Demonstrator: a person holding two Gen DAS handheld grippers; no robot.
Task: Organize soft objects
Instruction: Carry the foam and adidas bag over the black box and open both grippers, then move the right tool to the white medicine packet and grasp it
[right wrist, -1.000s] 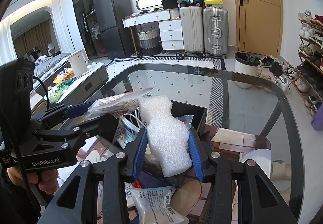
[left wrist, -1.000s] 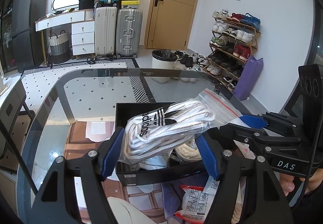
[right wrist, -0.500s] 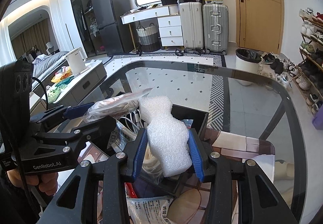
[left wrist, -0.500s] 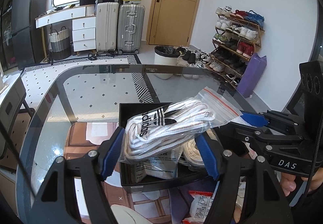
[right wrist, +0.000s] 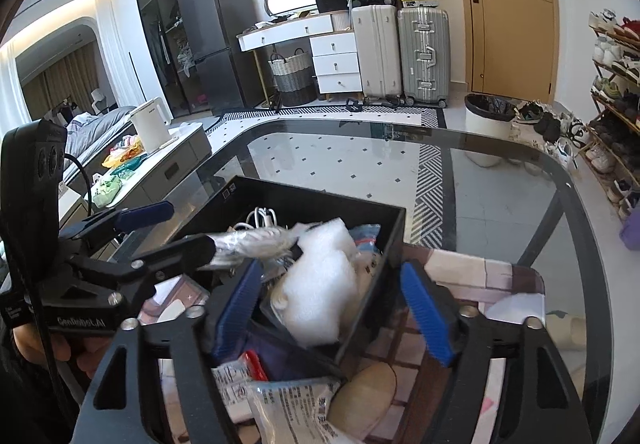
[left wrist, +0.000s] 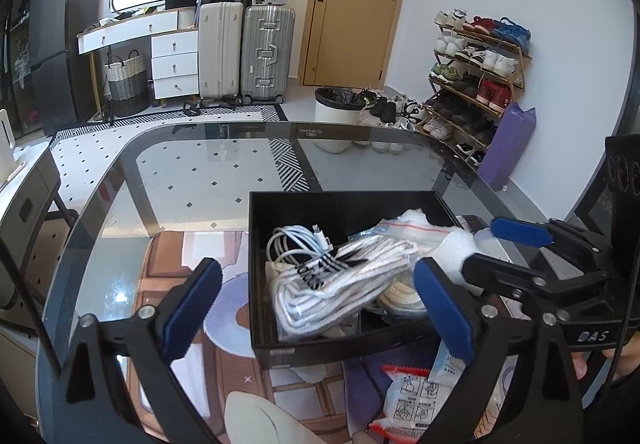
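A black box (left wrist: 256, 296) stands on the glass table (left wrist: 180, 180). Inside it lies a clear zip bag of white laces (left wrist: 332, 288) beside a coiled white cable (left wrist: 294, 240). My left gripper (left wrist: 318, 268) hangs over the box's near edge, its jaws opening, the blue pads well clear of the bag. A white foam piece (right wrist: 320, 296) rests in the box (right wrist: 372, 244) against its near wall. My right gripper (right wrist: 330, 272) straddles that wall with jaws opening, and neither pad touches the foam. Each gripper shows in the other's view: the right one (left wrist: 500, 248), the left one (right wrist: 164, 232).
Printed packets (left wrist: 416, 396) (right wrist: 288, 404) lie on a patterned mat (left wrist: 168, 256) in front of the box. A hand (right wrist: 36, 344) holds the left gripper's handle. Beyond the table are suitcases (left wrist: 244, 52), a bin (left wrist: 336, 116) and a shoe rack (left wrist: 476, 76).
Both grippers were shut on their loads and now stand wide. The laces bag and the foam piece have dropped from between the pads into the black box.
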